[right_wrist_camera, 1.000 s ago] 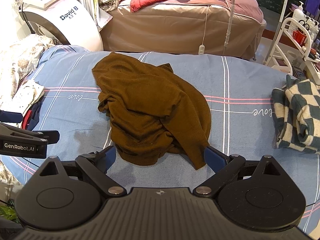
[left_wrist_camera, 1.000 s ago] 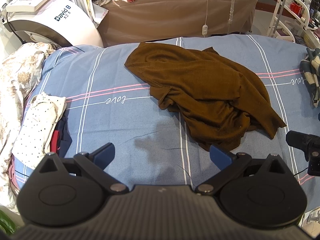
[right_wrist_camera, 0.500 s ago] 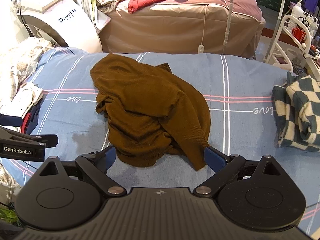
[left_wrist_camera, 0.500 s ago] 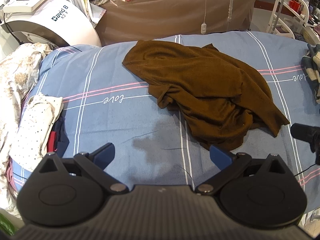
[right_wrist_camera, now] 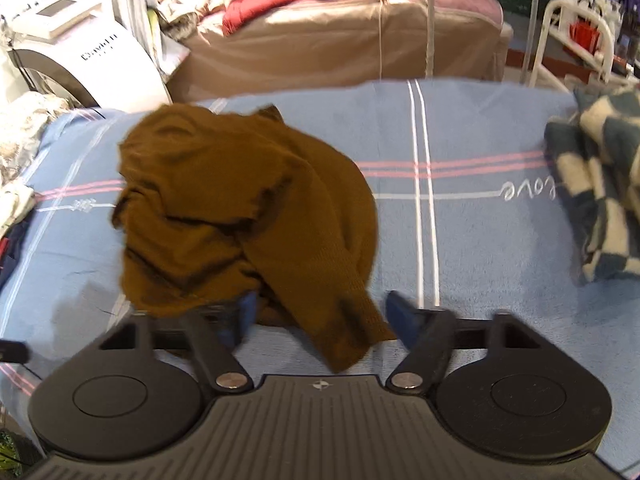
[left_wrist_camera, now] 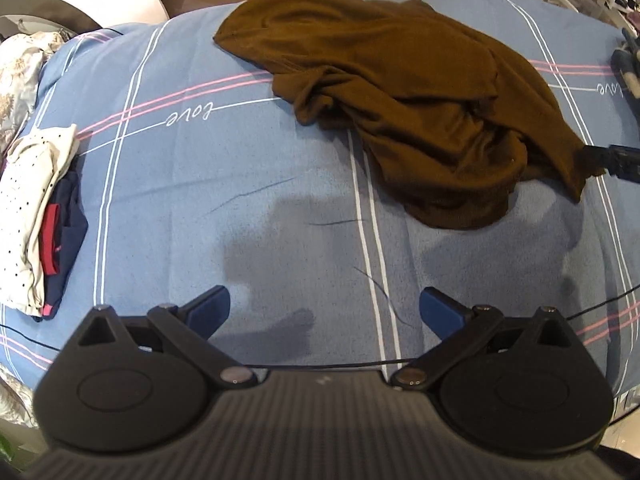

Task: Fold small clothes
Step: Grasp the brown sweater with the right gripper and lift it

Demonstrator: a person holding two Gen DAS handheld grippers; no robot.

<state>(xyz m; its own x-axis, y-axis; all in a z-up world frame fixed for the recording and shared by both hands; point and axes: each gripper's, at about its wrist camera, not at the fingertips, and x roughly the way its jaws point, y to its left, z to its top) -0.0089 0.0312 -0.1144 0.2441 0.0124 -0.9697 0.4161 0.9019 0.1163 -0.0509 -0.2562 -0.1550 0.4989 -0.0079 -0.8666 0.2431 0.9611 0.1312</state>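
A crumpled brown garment (left_wrist_camera: 408,92) lies on the blue striped bed sheet (left_wrist_camera: 240,184); it also shows in the right wrist view (right_wrist_camera: 240,216). My left gripper (left_wrist_camera: 324,308) is open and empty over bare sheet, short of the garment's near edge. My right gripper (right_wrist_camera: 320,316) is open, its fingers on either side of the garment's near right corner, which lies between them. The right gripper's tip (left_wrist_camera: 612,158) shows in the left wrist view touching the garment's right edge.
A folded stack with a white dotted piece on top (left_wrist_camera: 32,208) lies at the sheet's left edge. A checked green and cream cloth (right_wrist_camera: 600,200) lies at the right. A white machine (right_wrist_camera: 80,52) and a tan covered bed (right_wrist_camera: 340,36) stand behind.
Both grippers moved forward and lower toward the sheet. The right gripper has reached the garment's near corner, which now lies between its fingers, and its jaws have narrowed somewhat.
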